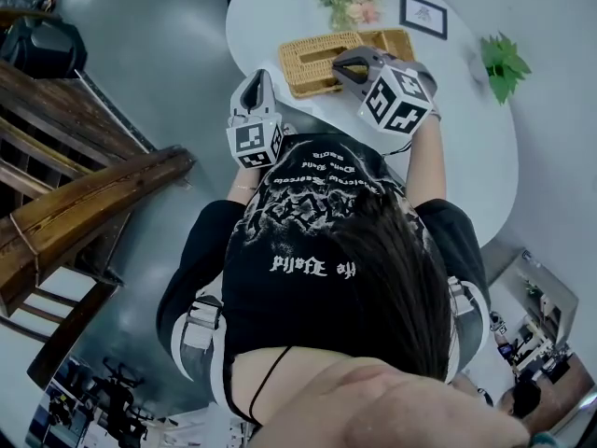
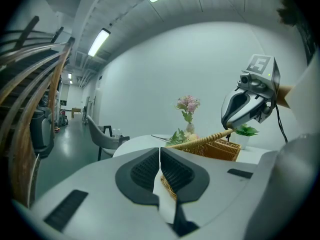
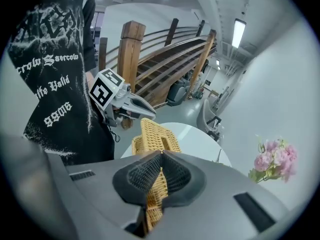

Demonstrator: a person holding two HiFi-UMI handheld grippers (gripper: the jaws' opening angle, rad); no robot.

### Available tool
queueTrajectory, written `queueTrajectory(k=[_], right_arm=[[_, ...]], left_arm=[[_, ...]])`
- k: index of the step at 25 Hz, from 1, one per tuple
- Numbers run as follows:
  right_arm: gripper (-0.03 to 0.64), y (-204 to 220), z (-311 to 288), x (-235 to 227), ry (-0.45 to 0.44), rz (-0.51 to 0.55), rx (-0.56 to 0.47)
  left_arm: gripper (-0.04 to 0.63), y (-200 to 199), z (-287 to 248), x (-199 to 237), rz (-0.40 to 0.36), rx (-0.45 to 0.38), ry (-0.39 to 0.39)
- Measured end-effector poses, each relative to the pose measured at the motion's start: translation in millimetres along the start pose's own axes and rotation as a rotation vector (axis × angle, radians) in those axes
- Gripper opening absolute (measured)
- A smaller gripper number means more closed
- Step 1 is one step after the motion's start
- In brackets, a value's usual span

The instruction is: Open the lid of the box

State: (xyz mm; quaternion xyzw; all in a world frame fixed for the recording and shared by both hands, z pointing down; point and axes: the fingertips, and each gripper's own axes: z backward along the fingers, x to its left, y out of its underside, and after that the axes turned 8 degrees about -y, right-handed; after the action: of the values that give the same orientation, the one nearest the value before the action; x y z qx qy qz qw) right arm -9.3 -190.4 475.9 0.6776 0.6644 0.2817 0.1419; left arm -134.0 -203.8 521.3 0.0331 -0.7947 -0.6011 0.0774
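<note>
**Right claw clamped on the wicker lid, lid tilted up off the box**

The left claw (image 2: 160, 153) has its pads closed together at the tips. A wicker corner shows through the gap just behind them. Beyond this claw the lid (image 2: 200, 141) slants upward, low on its near side and high at the far end. There the right claw (image 3: 161, 156) is clamped on the lid's woven edge, which runs between its pads. The box (image 2: 225, 150) sits on the white tabletop (image 1: 466, 138) just below the right claw. Pink flowers (image 2: 188, 104) stand further off.

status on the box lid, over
Right gripper shut on lid, lid tilted up. Left gripper shut, beside box. Nothing blocking.
</note>
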Motion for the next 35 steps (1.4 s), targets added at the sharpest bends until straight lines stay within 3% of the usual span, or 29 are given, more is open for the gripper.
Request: queueTrajectory(k=[10, 18, 24, 35], right_arm=[[0.033, -18, 16, -27, 0.091, 0.076, -0.018], [0.032, -33, 25, -50, 0.111, 0.132, 0.01], [0.032, -43, 22, -65, 0.132, 0.164, 0.038], [0.032, -47, 15, -95, 0.15, 0.195, 0.094]], left_arm=[[0.025, 4, -3, 2, 0.006, 0.011, -0.009], [0.025, 5, -3, 6, 0.015, 0.006, -0.014], [0.025, 6, -3, 0, -0.053, -0.006, 0.004], [0.025, 6, -7, 4, -0.043, 0.003, 0.008]])
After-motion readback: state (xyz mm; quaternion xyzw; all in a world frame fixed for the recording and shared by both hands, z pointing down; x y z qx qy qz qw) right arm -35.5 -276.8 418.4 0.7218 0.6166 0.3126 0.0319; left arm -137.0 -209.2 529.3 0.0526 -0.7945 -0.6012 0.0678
